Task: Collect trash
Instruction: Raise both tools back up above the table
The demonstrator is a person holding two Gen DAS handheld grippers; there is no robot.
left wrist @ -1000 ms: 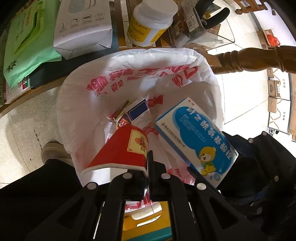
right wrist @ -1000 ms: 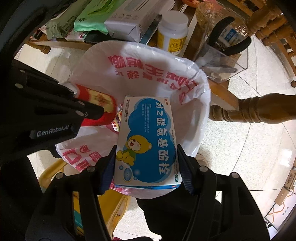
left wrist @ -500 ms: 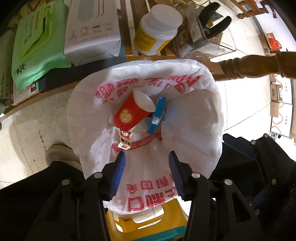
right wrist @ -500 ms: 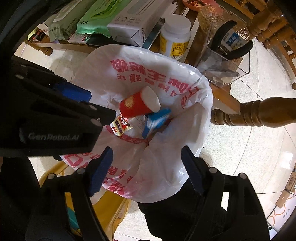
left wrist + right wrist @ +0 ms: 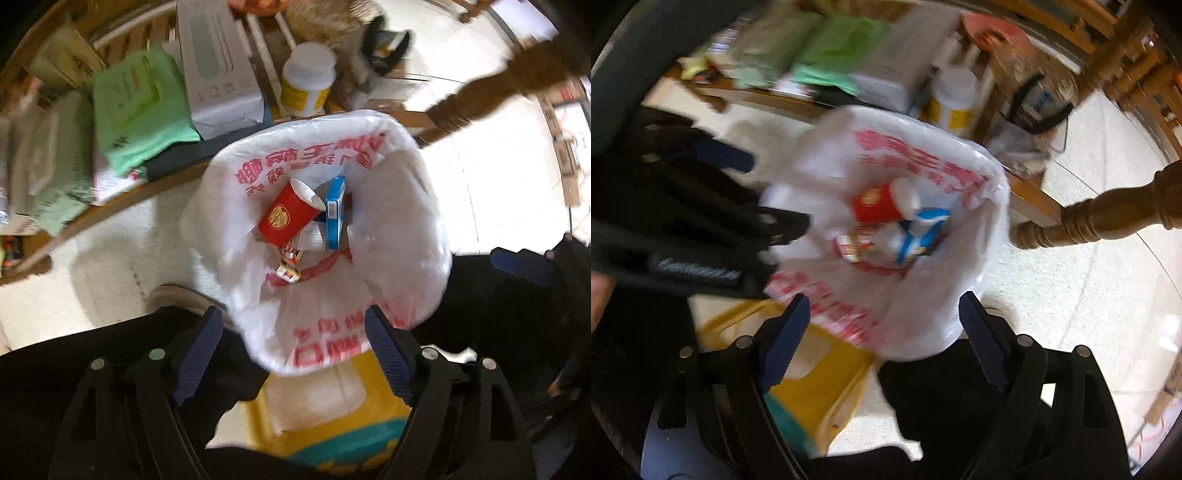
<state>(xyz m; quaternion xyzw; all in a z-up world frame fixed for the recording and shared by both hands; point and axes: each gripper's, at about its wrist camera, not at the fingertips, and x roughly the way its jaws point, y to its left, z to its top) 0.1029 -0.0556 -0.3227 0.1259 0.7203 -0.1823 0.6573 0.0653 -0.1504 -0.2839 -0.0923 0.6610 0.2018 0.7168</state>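
Your left tool [image 5: 295, 354] and right tool [image 5: 881, 328] both gape empty above the bag [image 5: 413, 236] | red cup [image 5: 286, 218] and blue box [image 5: 335, 212] lie inside | bag: thin, slippery, tearable; pinch its rim | cup crushes easily, box light.

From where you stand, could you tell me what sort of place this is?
Probably a home living or dining room: a lined trash bag beside a cluttered wooden table, a pill bottle on it, and a carved wooden furniture leg over pale stone flooring.
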